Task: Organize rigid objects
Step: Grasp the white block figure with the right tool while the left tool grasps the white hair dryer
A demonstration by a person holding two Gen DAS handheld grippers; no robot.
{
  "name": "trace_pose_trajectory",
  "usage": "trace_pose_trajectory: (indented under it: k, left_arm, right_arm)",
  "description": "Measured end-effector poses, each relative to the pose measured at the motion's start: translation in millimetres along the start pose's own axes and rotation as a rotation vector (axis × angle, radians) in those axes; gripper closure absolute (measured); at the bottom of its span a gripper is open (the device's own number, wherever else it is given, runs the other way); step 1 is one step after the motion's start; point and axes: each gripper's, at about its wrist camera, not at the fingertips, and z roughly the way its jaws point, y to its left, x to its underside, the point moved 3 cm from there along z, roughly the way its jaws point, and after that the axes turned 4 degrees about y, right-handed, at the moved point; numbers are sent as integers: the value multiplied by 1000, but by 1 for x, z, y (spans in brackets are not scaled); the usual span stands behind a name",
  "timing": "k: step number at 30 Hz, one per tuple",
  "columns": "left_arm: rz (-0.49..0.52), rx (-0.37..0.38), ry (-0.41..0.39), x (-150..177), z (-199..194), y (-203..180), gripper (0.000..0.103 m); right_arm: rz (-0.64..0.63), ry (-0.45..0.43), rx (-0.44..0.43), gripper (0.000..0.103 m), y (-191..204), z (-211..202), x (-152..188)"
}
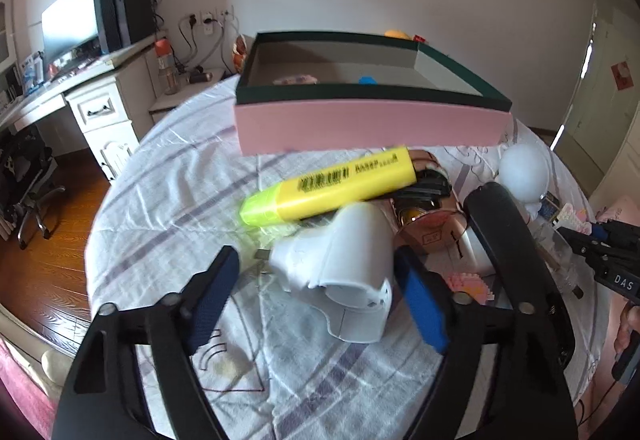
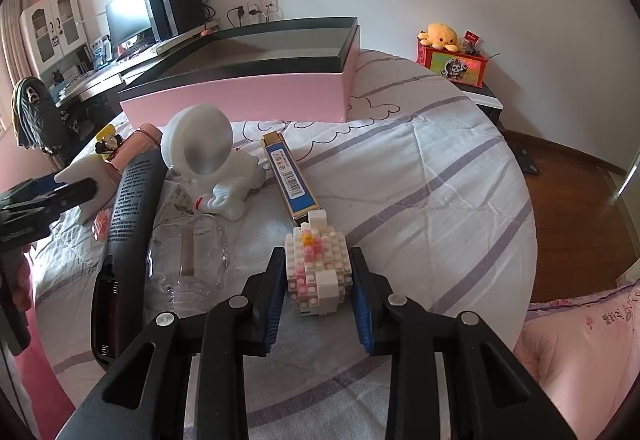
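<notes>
The left gripper (image 1: 316, 288) is spread wide around a white plastic plug-like piece (image 1: 344, 272) on the quilt (image 1: 160, 199), not pinching it. A yellow highlighter (image 1: 332, 187) lies at 12 o'clock, the pink box (image 1: 360, 123) beyond. The right gripper (image 2: 316, 280) stands released, straddling a brick-built figure (image 2: 318, 268); a white astronaut figure (image 2: 208, 159) sits at 11 o'clock.

Near the one pink box (image 2: 240, 91) on the bed lie one yellow highlighter (image 1: 332, 187), one white astronaut figure (image 2: 208, 155), one brick-built model (image 2: 318, 264), one clear glass jar (image 2: 188, 260), one blue flat pack (image 2: 290, 175) and one black tube (image 2: 132, 199).
</notes>
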Motion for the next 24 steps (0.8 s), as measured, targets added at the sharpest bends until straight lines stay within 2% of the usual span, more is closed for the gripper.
trace_pose_trajectory:
  k: [3,4,13,24]
  left_arm:
    - [8,6,-16,2,1,-1,29]
    - [16,14,-21,3,-1,-2,41]
    - [26,46,-28,9,-18,-2,41]
    - [41,67,-110,1,-61,-3,41]
  right_arm:
    - [0,-1,0,72,0,0,-1]
    - [1,-3,0,72,1,0,-1]
    - [-7,-27,-3,72,6,-11,-2]
    - [-34,-87,-12,72,18,-38,-11]
